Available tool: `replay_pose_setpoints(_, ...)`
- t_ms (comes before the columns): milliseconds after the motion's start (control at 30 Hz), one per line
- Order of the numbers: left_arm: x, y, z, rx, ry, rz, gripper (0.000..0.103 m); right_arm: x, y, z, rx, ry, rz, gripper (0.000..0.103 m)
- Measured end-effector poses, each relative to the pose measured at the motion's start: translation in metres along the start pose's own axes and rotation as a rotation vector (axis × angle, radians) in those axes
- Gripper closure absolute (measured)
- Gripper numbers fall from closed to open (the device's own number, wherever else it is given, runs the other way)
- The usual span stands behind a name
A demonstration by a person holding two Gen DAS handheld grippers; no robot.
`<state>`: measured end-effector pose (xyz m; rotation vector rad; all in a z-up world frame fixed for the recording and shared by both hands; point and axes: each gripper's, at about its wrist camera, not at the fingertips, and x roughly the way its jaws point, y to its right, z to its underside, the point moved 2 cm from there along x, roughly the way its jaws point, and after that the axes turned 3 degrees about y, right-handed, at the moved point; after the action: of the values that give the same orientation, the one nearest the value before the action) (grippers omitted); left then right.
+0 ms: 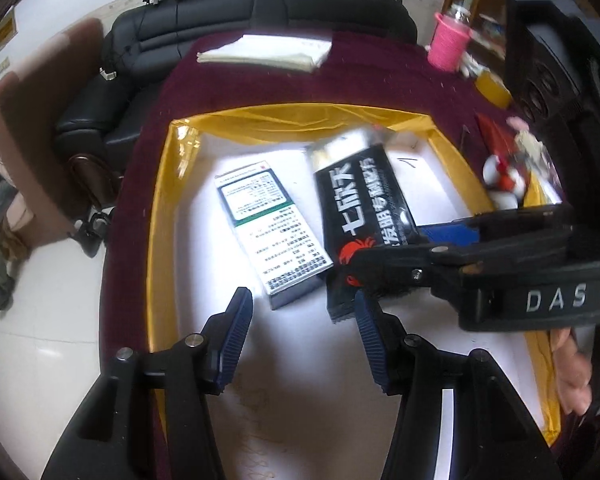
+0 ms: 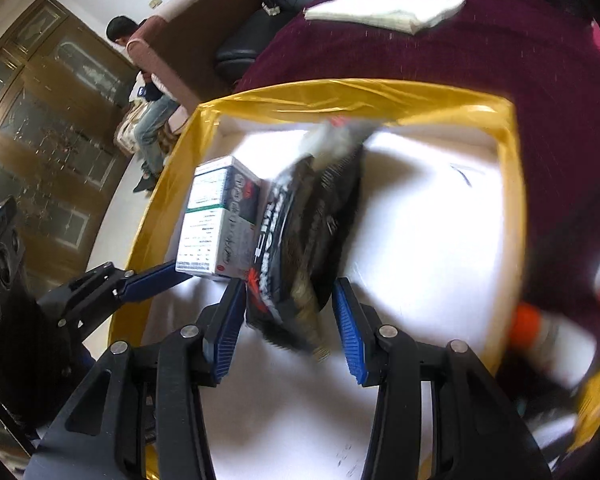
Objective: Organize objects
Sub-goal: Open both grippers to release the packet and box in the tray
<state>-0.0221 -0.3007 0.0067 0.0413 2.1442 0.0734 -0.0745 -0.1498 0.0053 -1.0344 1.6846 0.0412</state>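
A white box with yellow rim (image 1: pixel 160 216) sits on a maroon cloth. Inside it lie a white and green carton (image 1: pixel 272 232) and a black snack bag (image 1: pixel 360 216) with a red crab print. My left gripper (image 1: pixel 300 336) is open and empty over the box's near part. My right gripper (image 2: pixel 288 320) is open, its pads either side of the blurred black bag (image 2: pixel 308 240), which stands tilted beside the carton (image 2: pixel 216 220). The right gripper also shows in the left wrist view (image 1: pixel 400 256), over the bag's near end.
A folded white cloth (image 1: pixel 264 54) lies at the table's far side. A pink cup (image 1: pixel 448 42), a yellow tape roll (image 1: pixel 492 84) and small toys (image 1: pixel 504 180) stand right of the box. A black sofa (image 1: pixel 148 80) is beyond the table. A person (image 2: pixel 148 92) sits far left.
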Motion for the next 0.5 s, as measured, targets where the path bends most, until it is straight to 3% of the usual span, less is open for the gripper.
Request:
replay_pose_setpoints(100, -0.011, 0.006, 0.006, 0.003, 0.03, -0.012, 0.055, -0.005, 0.0, 0.013, 0.003, -0.013, -0.025, 0.06)
replay_pose_setpoints(200, -0.024, 0.003, 0.005, -0.036, 0.086, -0.014, 0.055, -0.015, -0.004, 0.015, -0.042, 0.016, 0.046, 0.06)
replay_pose_setpoints(333, -0.044, 0.004, 0.012, -0.086, 0.143, 0.012, 0.055, -0.041, -0.002, 0.017, -0.059, 0.065, 0.057, 0.06)
replay_pose_setpoints(500, -0.07, 0.031, 0.025, -0.08, 0.211, 0.072, 0.055, -0.094, 0.017, 0.04, -0.02, 0.156, -0.042, 0.06)
